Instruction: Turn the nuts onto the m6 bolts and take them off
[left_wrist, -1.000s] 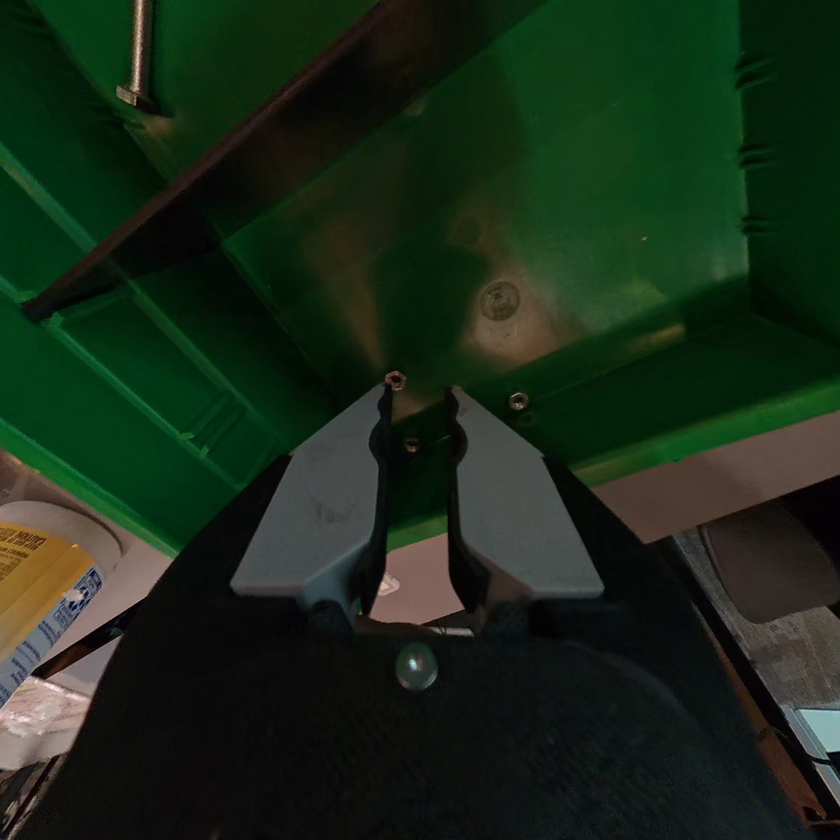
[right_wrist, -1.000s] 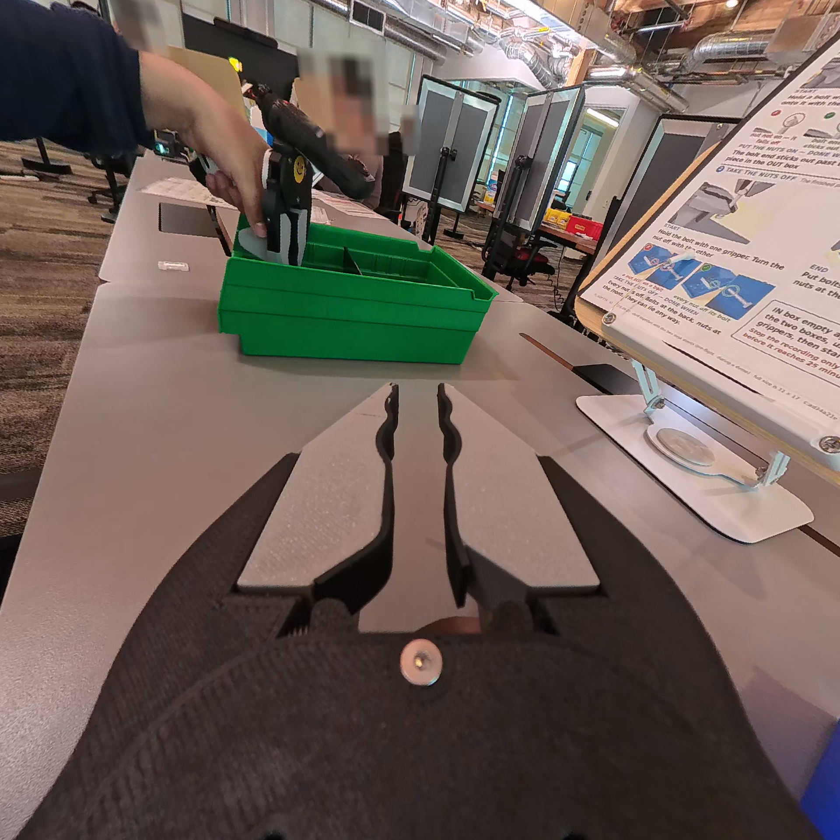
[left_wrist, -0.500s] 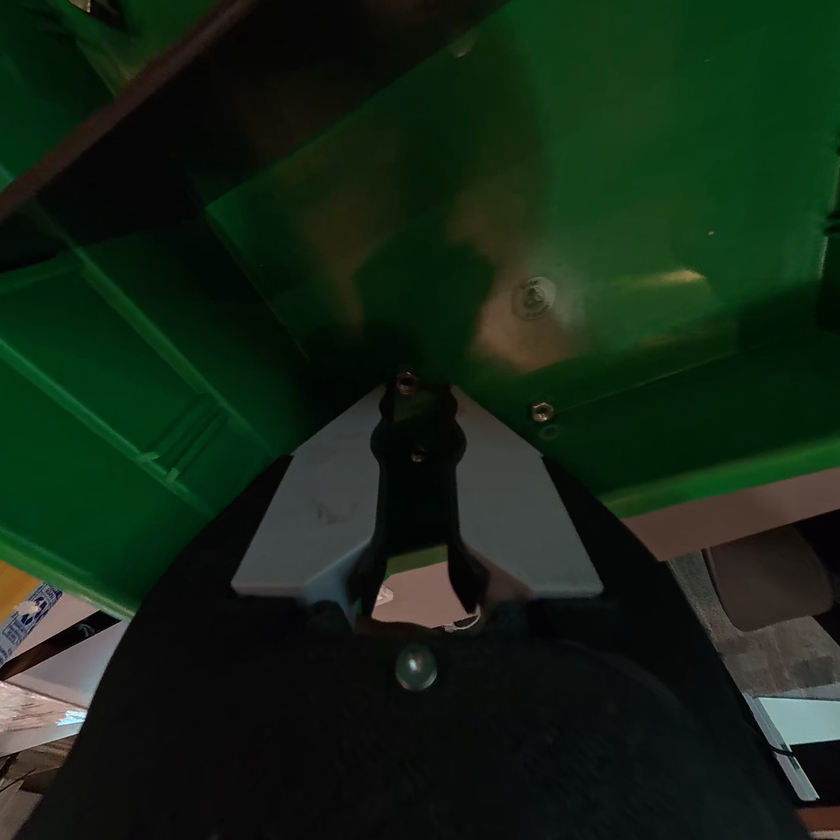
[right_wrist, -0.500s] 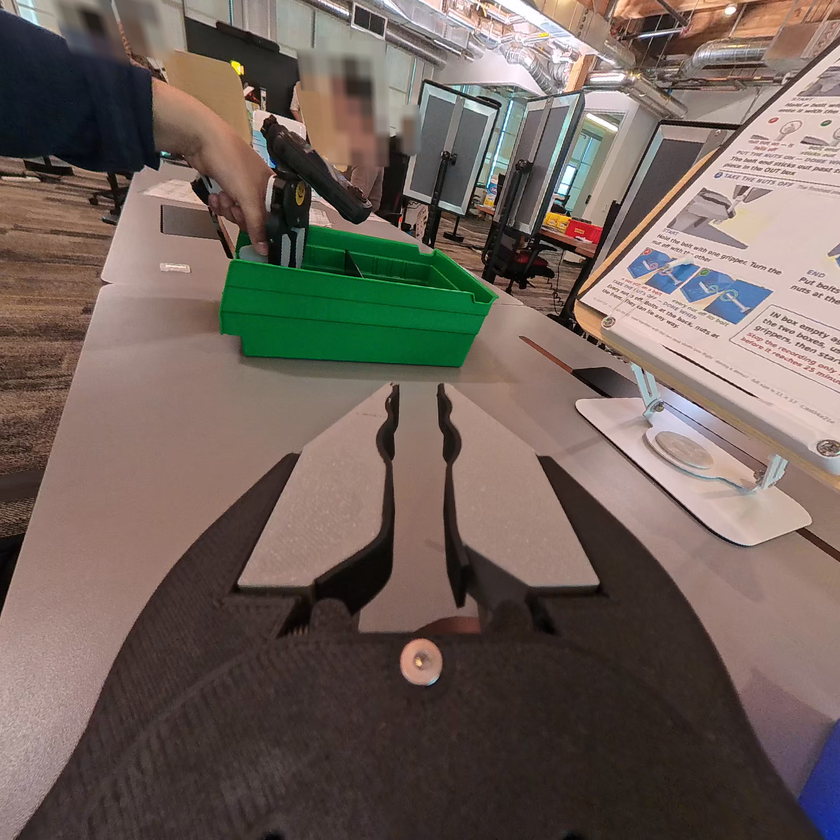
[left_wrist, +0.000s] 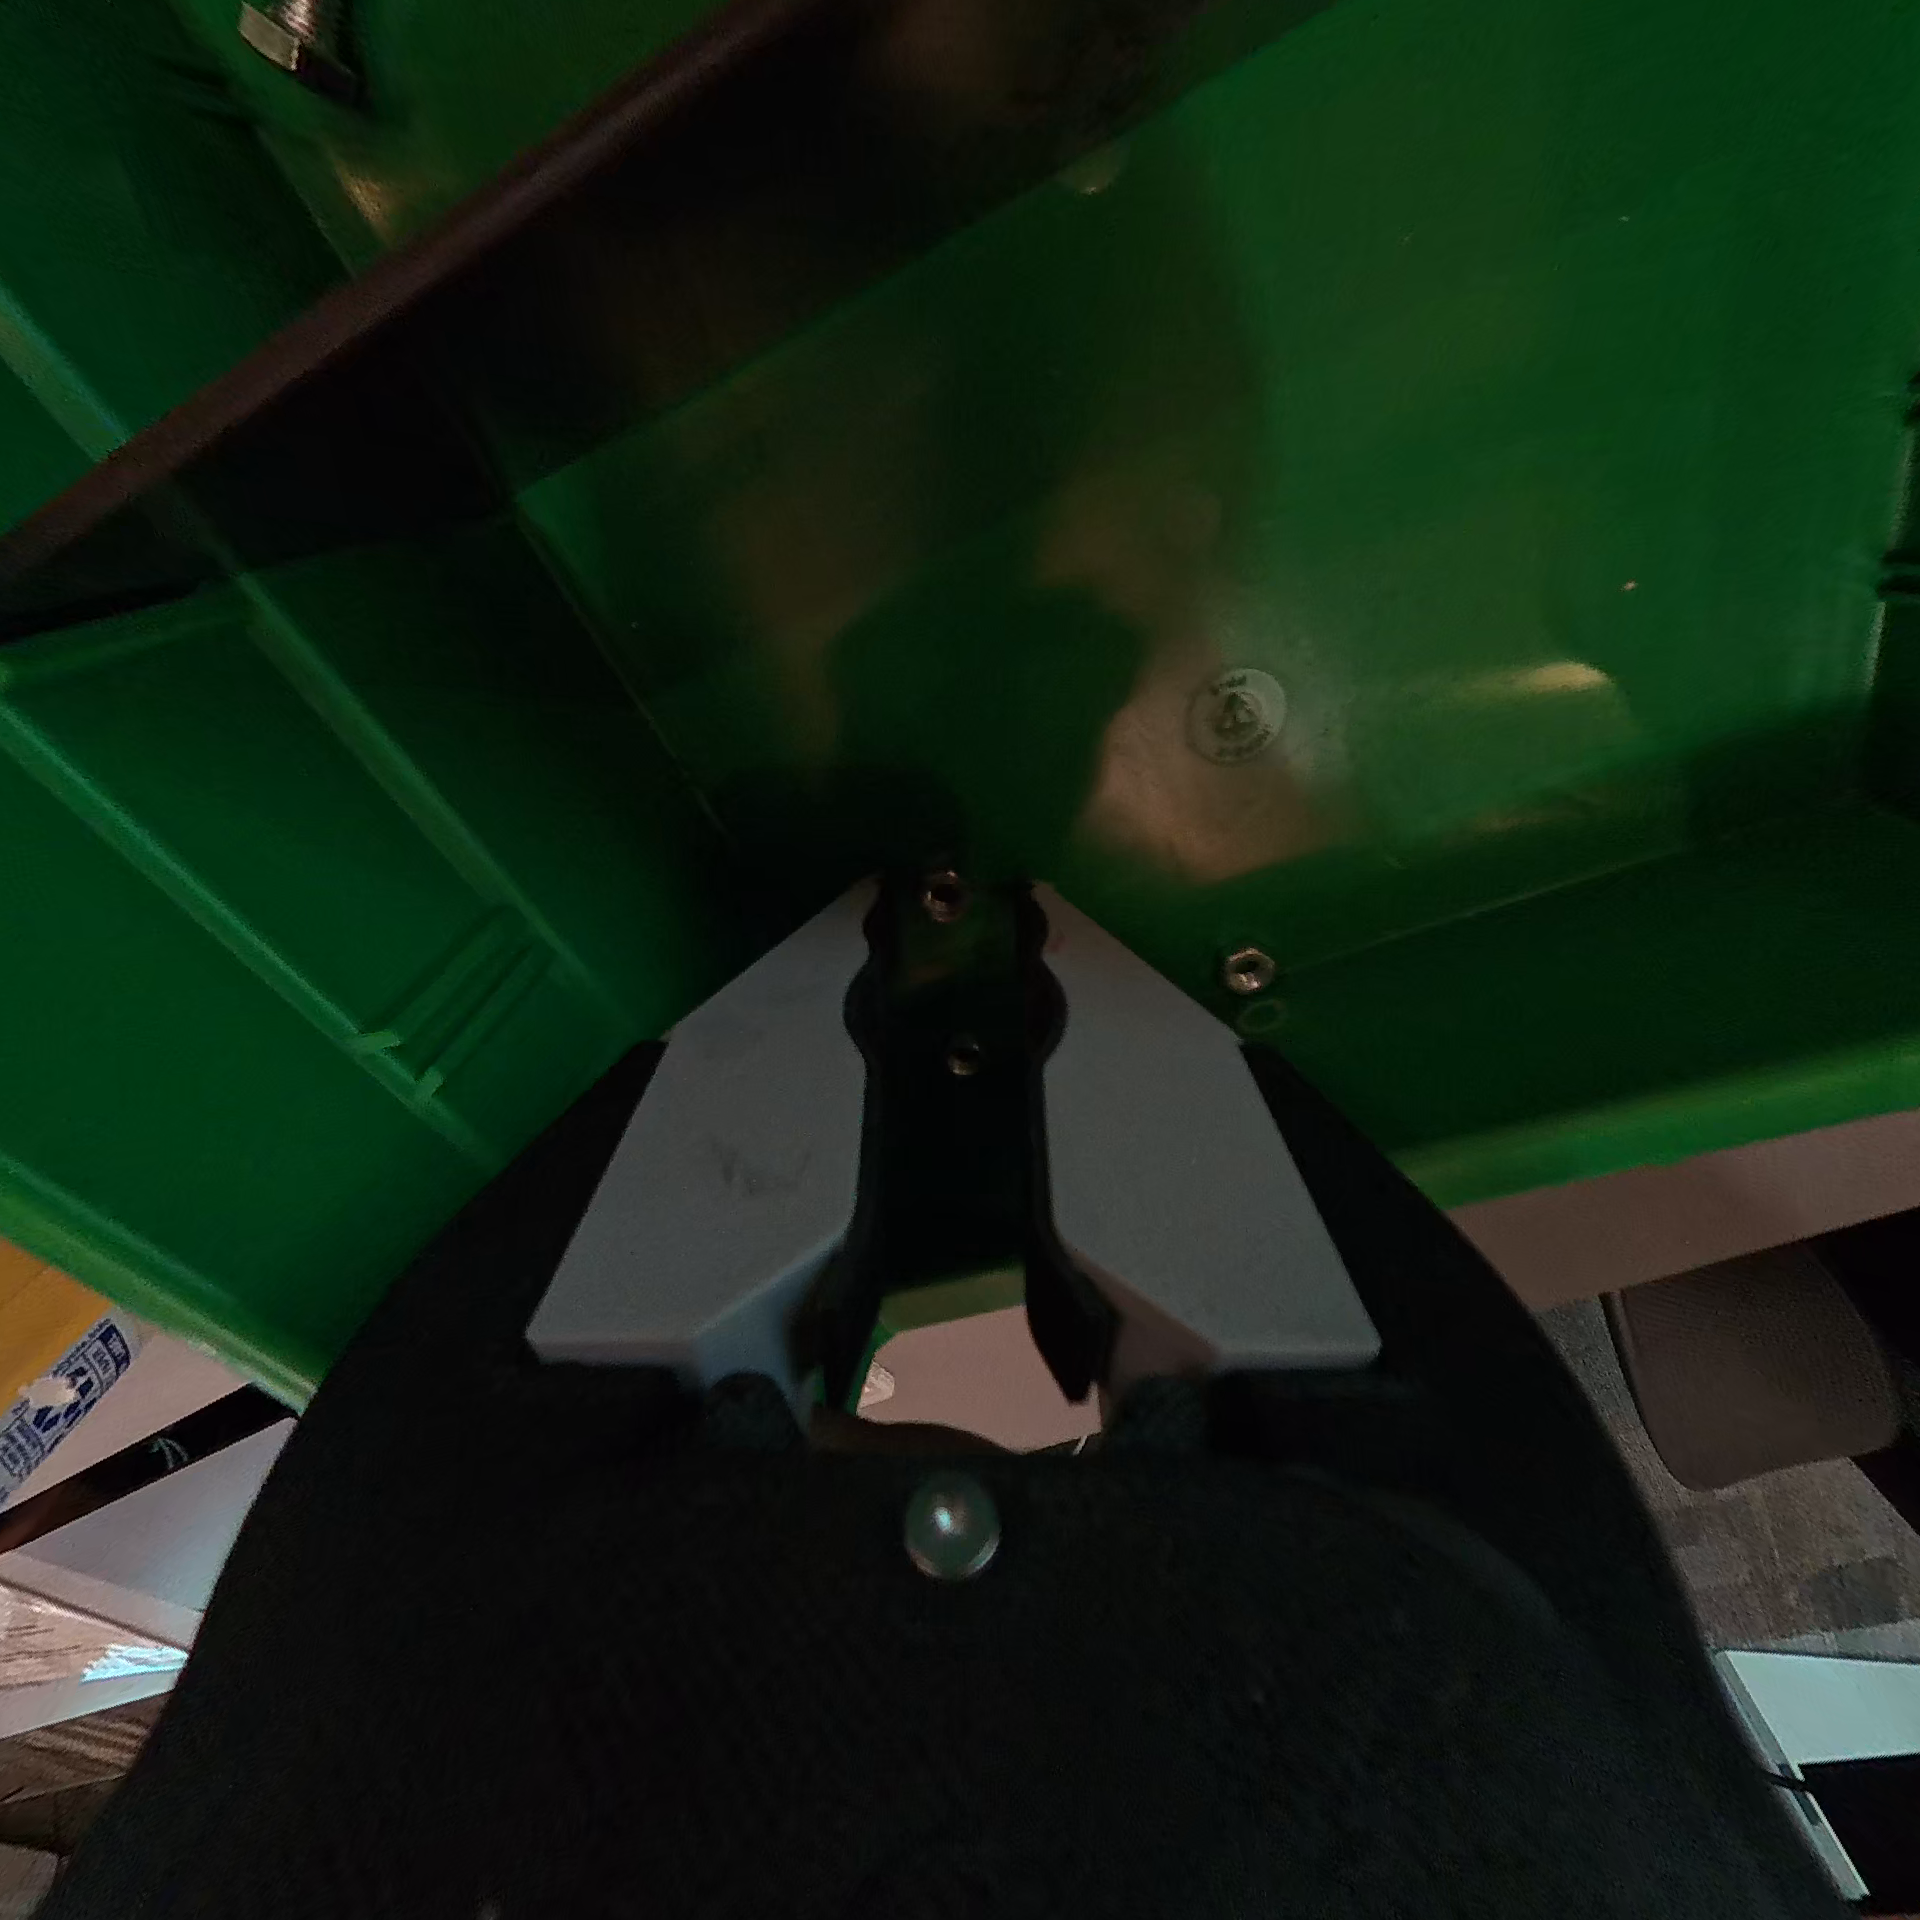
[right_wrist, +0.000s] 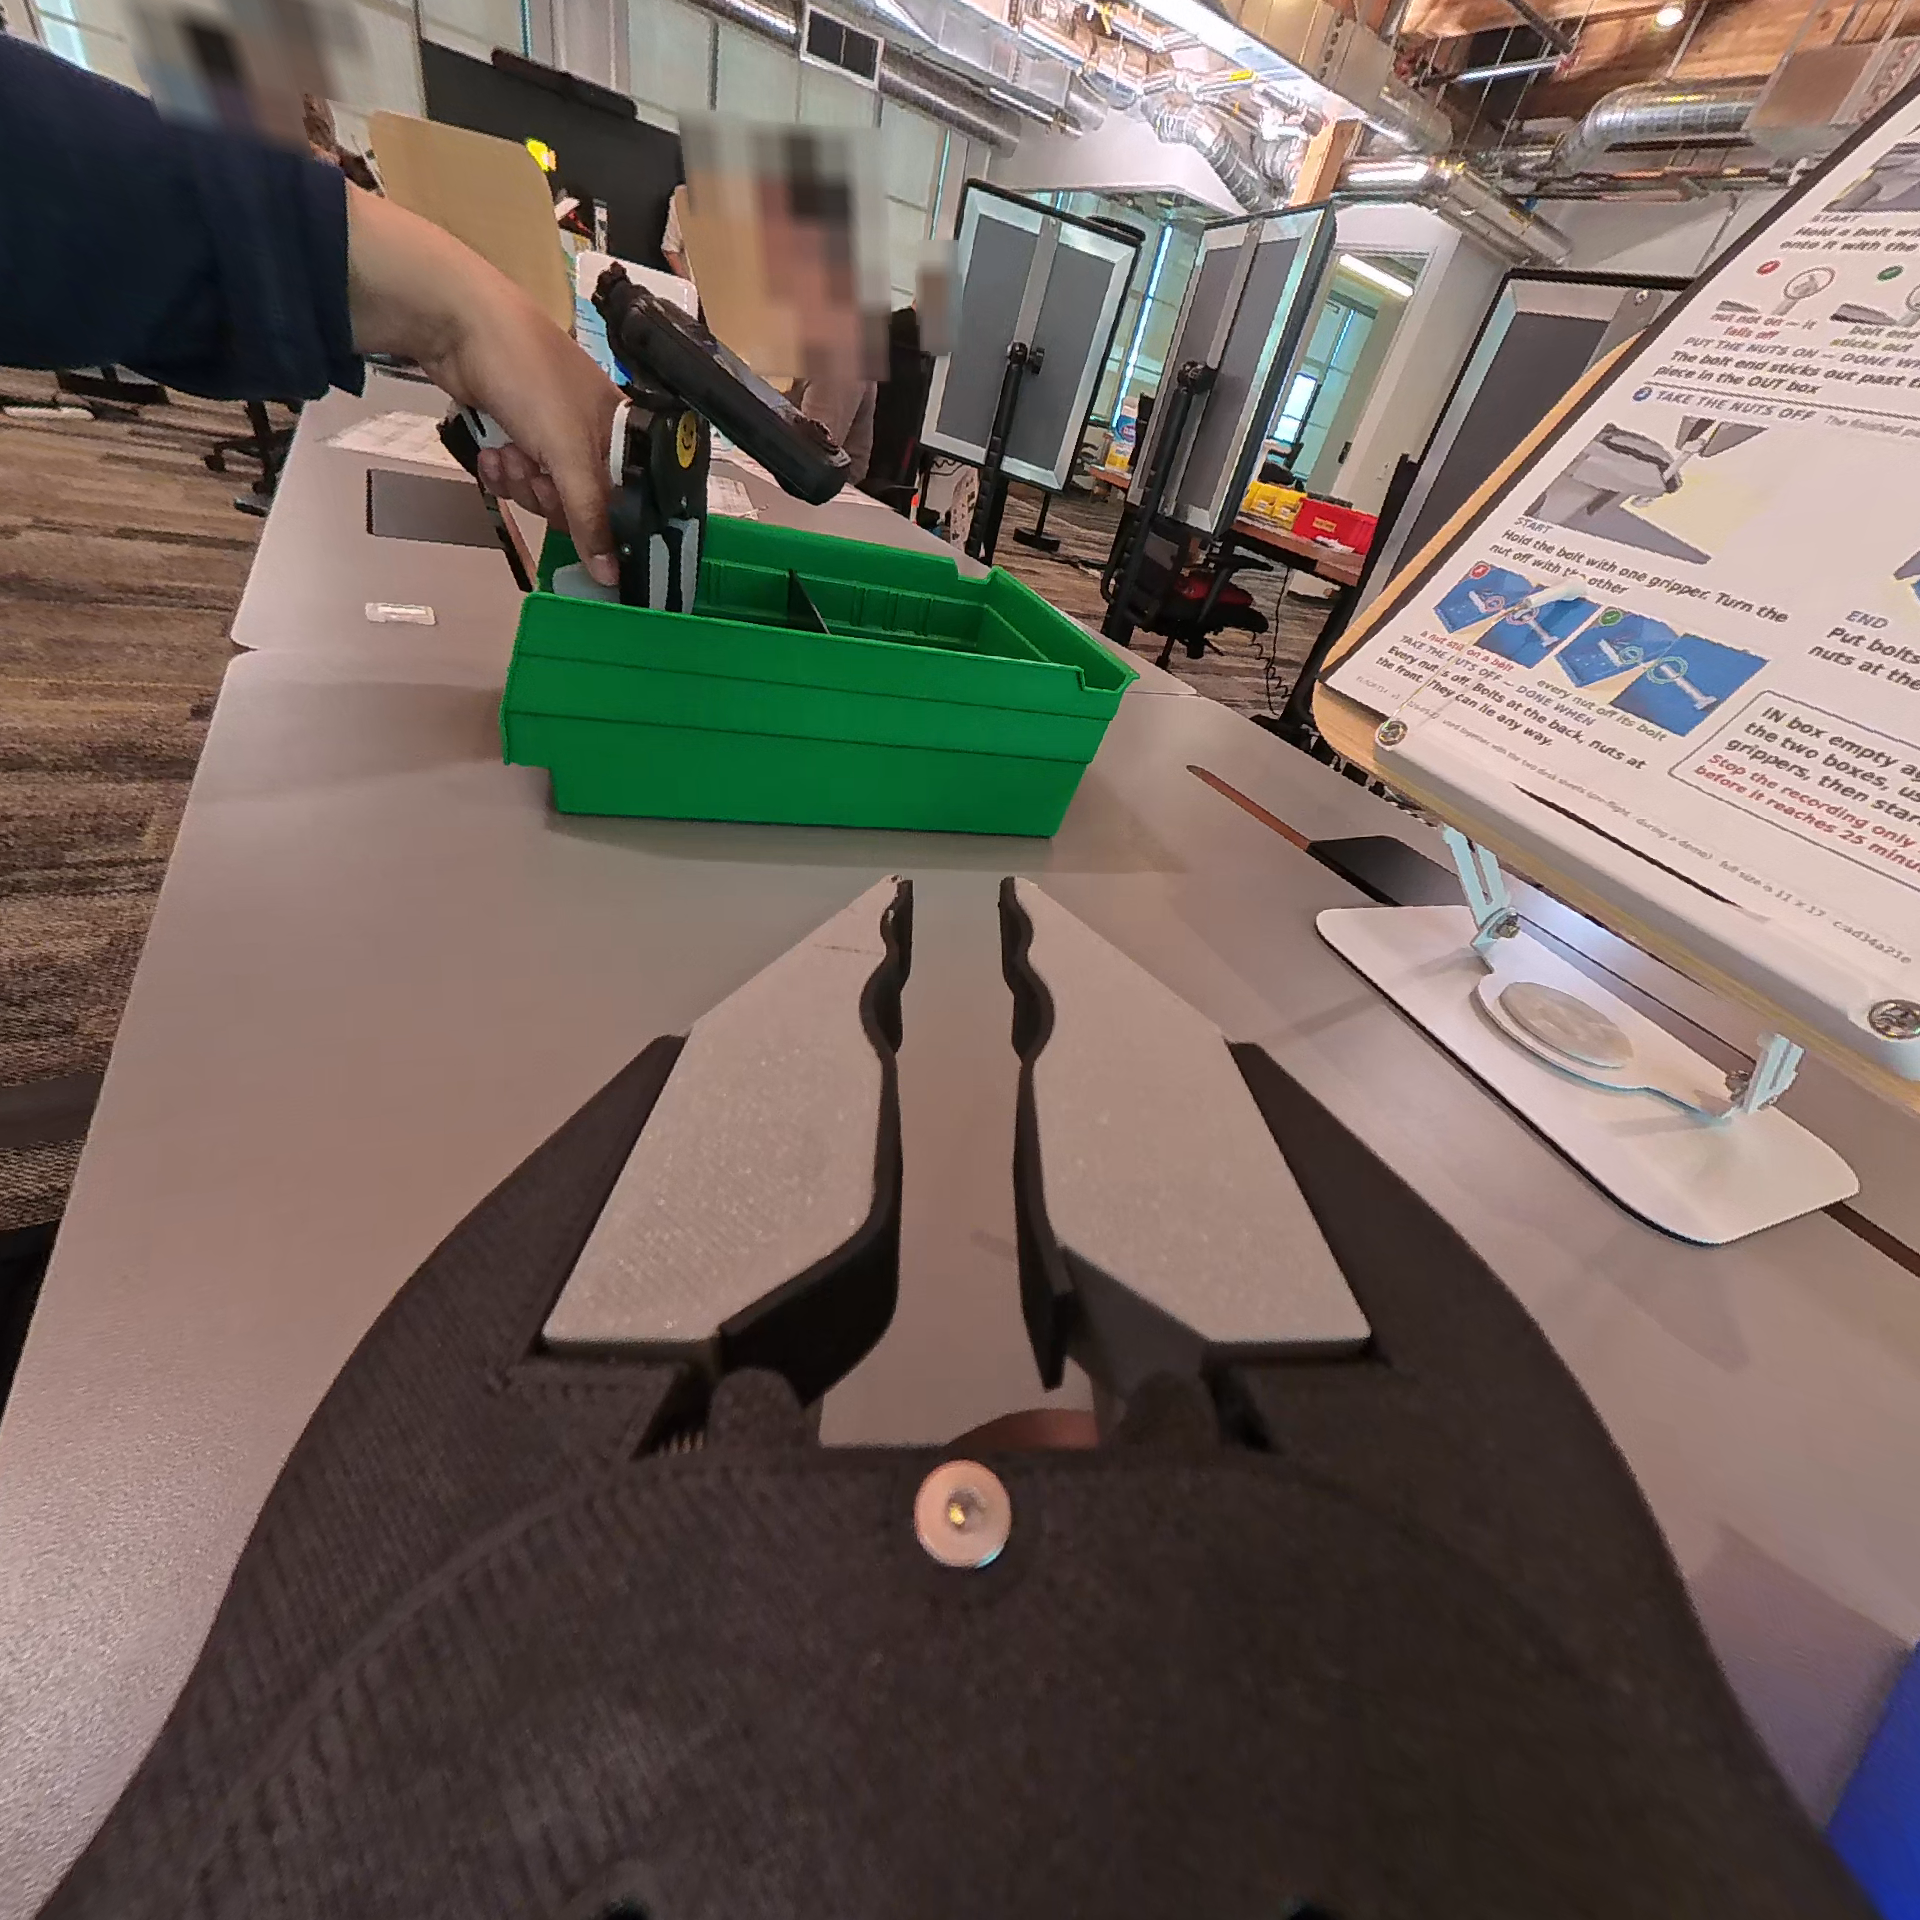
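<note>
Left wrist view: the left gripper (left_wrist: 951, 894), jaws parted and holding nothing, reaches a nut (left_wrist: 943, 896) in the green bin (left_wrist: 1455, 416), while the right gripper (right_wrist: 954, 899) idles empty, slightly open; threading apparently not begun.

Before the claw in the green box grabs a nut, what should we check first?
1. Left gripper open: ok.
2. Nut between its fingertips: ok.
3. Fingertips low enough to pinch the nut: cannot tell.
4. Second nut also sits in the gap and could get caught: not ok.
5. Third nut clear off to the side: ok.
6. Right gripper open and empty outside the green bin: ok.
</note>
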A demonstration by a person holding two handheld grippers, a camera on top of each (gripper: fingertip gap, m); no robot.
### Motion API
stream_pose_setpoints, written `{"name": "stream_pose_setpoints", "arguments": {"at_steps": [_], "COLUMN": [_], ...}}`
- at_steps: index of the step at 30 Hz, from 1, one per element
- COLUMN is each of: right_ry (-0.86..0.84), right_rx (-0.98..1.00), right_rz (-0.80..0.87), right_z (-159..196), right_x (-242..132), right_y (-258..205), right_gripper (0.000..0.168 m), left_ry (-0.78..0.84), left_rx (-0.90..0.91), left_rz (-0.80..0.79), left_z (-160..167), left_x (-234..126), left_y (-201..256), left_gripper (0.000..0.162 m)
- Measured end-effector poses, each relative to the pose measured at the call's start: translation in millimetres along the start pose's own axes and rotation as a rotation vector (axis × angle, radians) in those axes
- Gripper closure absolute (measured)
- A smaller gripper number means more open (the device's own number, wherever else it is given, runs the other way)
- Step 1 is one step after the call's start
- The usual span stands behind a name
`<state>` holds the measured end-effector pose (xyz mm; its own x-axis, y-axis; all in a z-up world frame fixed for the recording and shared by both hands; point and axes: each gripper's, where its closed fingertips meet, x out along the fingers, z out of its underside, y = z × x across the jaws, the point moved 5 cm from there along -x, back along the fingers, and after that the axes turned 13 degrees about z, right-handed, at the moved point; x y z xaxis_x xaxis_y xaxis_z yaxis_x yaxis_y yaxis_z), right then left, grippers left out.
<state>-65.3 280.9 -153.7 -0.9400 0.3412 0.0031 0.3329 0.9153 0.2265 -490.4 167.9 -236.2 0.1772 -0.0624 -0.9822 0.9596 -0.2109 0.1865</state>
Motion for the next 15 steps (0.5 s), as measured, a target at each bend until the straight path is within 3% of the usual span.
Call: {"name": "stream_pose_setpoints", "arguments": {"at_steps": [10,15], "right_ry": [0.006,-0.012], "right_rx": [0.003,0.0], "right_rz": [-0.002,0.01], "right_z": [-2,2], "right_x": [-1,0], "right_y": [-1,1], "right_gripper": [0.155,0.155], "left_ry": [0.002,0.214], "left_rx": [0.06,0.101], "left_rz": [-0.068,-0.122], "left_z": [1,-14], "left_x": [-1,-56], "left_y": [5,19], "left_gripper": [0.153,0.154]}}
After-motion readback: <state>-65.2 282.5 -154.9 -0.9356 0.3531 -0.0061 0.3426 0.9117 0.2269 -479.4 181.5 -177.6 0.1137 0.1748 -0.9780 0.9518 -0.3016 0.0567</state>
